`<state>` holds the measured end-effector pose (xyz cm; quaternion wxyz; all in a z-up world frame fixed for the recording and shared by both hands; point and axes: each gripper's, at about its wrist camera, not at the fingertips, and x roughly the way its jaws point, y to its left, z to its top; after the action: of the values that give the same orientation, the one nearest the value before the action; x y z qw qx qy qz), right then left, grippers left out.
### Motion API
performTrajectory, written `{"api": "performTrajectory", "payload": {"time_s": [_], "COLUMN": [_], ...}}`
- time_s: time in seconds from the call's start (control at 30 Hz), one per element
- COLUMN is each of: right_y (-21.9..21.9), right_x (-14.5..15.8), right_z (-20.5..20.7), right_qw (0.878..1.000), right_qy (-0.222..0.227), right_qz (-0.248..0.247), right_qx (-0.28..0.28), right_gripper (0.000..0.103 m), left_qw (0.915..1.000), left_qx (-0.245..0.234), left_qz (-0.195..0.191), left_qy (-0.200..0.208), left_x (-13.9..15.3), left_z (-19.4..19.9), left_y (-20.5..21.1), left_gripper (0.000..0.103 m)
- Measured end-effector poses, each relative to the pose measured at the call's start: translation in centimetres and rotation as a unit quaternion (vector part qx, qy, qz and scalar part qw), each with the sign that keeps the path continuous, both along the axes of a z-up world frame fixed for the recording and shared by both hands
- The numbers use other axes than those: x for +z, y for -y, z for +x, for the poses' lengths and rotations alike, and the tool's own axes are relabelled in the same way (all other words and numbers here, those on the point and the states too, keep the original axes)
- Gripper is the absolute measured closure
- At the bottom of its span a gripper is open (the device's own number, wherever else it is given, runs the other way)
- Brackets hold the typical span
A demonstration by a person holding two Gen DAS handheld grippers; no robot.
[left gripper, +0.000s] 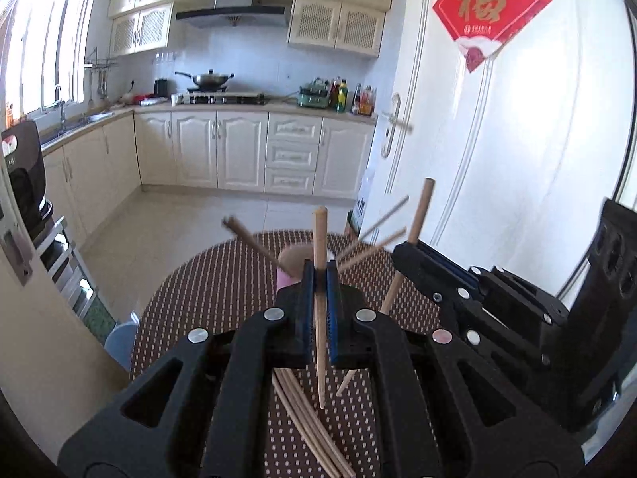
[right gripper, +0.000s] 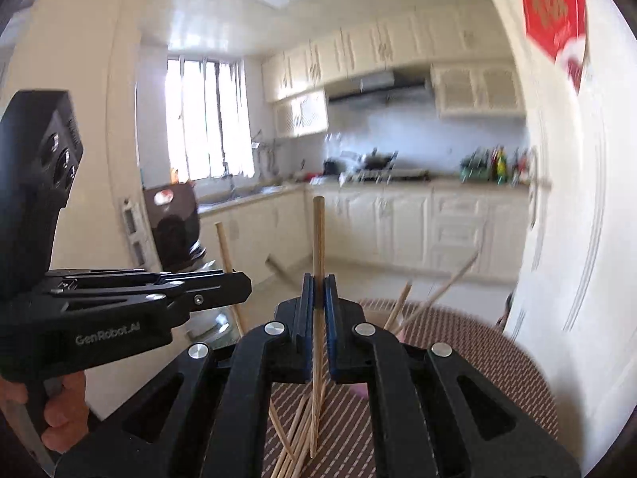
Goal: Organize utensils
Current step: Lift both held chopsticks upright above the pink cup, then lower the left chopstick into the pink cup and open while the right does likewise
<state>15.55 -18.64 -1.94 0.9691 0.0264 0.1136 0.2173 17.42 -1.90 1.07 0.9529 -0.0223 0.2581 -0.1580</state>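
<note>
While both grippers were raised above the round table, each carried a single wooden chopstick upright, and the main risk lay in that thin, smooth stick pivoting or sliding between the pads. The left gripper was clamped on the left chopstick, which passed between the blue pads with its tapered tip hanging free above the table. The right gripper was likewise closed tight on the right chopstick, gripped near mid-length, so that a long part stood above the jaws and a long part hung below. A quick turn of either wrist would probably swing such a stick out of line, and a slackened squeeze would drop it onto the loose chopsticks lying on the table beneath the left gripper. Beyond the grippers, toward the far edge of the table, a pink holder already bristled with several sticks leaning outward; a carried chopstick lowered carelessly might strike these and scatter them. The two grippers hung near each other, so their sticks could also cross.
</note>
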Motion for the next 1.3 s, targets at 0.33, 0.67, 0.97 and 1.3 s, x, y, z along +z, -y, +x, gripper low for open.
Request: {"api": "performTrajectory", "payload": {"time_s": [0.33, 0.67, 0.97, 1.3], "right_y": [0.1, 1.3, 1.1, 0.5], "right_x": [0.5, -1.2, -0.5, -0.9], "right_z": [1.6, 5.7, 5.9, 6.5], "right_qw": [0.993, 0.989, 0.988, 0.988], "right_qy": [0.103, 0.12, 0.131, 0.13], "right_qz": [0.001, 0.028, 0.033, 0.02], "right_qx": [-0.054, -0.078, -0.08, -0.079], "right_gripper": [0.099, 0.099, 0.099, 0.099], "left_qw": [0.9967, 0.9896, 0.9871, 0.9934], "left_qx": [0.024, 0.032, 0.047, 0.032], "left_qz": [-0.022, -0.062, -0.082, -0.063], "left_qy": [0.074, 0.126, 0.129, 0.09], "left_x": [3.2, 3.5, 2.3, -0.3], "left_z": [2.3, 5.2, 7.4, 9.1], "left_y": [0.5, 0.1, -0.9, -0.3], "left_gripper": [0.097, 0.097, 0.097, 0.097]}}
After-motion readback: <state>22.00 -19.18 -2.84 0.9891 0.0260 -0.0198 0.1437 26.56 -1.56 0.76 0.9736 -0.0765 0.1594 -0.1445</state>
